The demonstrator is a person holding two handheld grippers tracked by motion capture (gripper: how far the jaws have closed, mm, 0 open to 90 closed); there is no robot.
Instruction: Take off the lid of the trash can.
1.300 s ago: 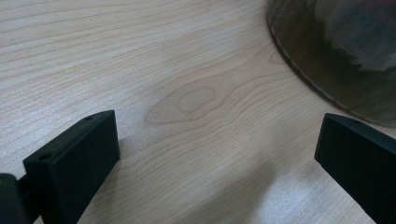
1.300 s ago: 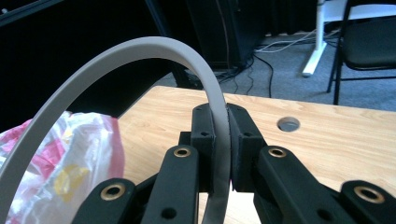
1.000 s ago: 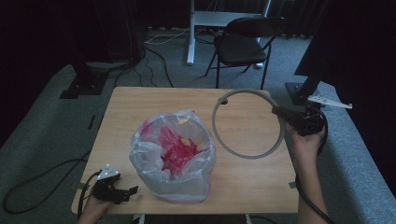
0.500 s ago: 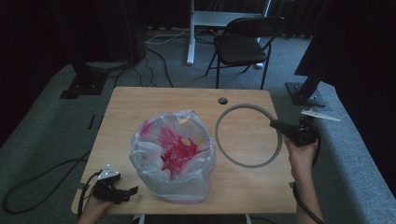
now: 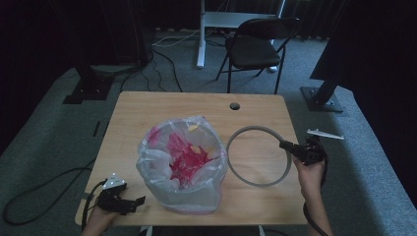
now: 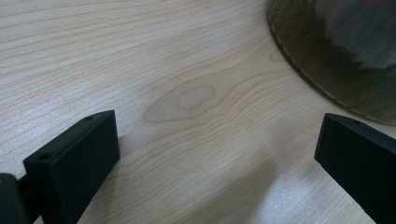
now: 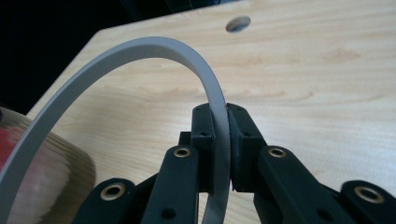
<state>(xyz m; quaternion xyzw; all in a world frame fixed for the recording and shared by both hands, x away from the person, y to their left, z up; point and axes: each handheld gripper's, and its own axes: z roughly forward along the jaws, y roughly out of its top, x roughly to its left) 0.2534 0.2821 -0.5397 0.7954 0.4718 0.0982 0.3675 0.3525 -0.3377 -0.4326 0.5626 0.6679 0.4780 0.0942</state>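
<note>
1. One wooden counter [image 5: 147,118], largest thing in sight, with a small round hole [image 5: 234,105] near the far edge.
2. Sits on grey carpet [image 5: 373,162], with a black folding chair [image 5: 258,46] and a white desk leg [image 5: 200,34] beyond the far side.
3. Next in size, a clear plastic bag [image 5: 182,164] standing open left of the counter's middle, pink and yellowish scraps inside; seen too as a blurred edge in the left tongs view [image 6: 336,51] and at the lower left of the right tongs view [image 7: 42,177].
4. Then a grey ring [image 5: 258,155], just right of the bag, held about level low over the counter; touching the wood or not, cannot tell.
5. Right tongs [image 5: 290,146], in a hand at the counter's right edge, clamped on the ring's right side; close up [image 7: 219,140], both black pads press flat on the grey band [image 7: 154,46], which arches away toward the hole.
6. Left tongs [image 5: 136,201], in a hand at the near left corner, jaws wide apart with bare wood between [image 6: 217,154]; bag just beside them.
7. Smallest, a pale flat plate [image 5: 324,133] sticking out past the right hand, over the carpet.
</note>
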